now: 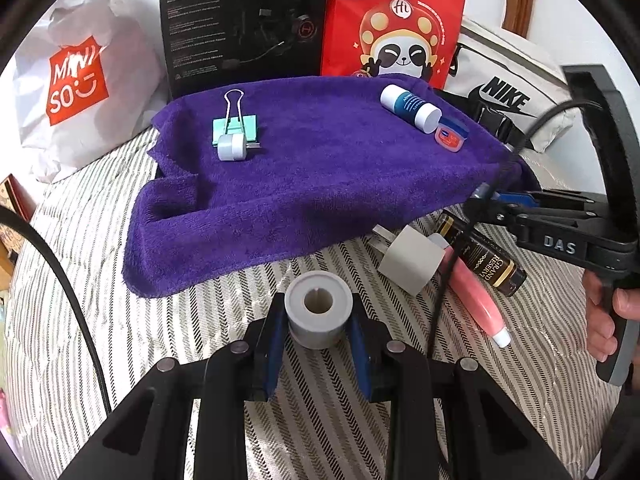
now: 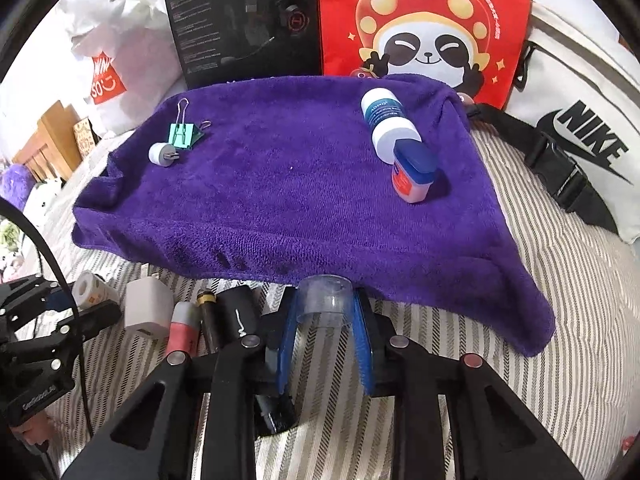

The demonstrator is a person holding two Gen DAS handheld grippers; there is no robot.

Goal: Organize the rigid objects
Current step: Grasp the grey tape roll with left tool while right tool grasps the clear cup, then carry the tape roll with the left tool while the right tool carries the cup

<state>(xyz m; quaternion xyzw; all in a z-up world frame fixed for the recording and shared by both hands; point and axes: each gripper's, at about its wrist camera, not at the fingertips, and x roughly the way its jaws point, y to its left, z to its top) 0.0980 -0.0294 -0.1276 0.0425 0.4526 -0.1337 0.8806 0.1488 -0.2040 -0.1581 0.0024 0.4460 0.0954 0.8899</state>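
- Left wrist view: left gripper pinches a grey tape roll over the striped bedcover, short of the purple towel
- Right gripper clamped on a clear cap at the towel's front edge
- Risk, my judgement: cap is thin and slick, could squirt out of the pads; round roll may wander on soft pile
- On towel: one binder clip, one small white plug, one blue bottle, one small jar
- Off towel: one white charger, one dark tube, one pink tube
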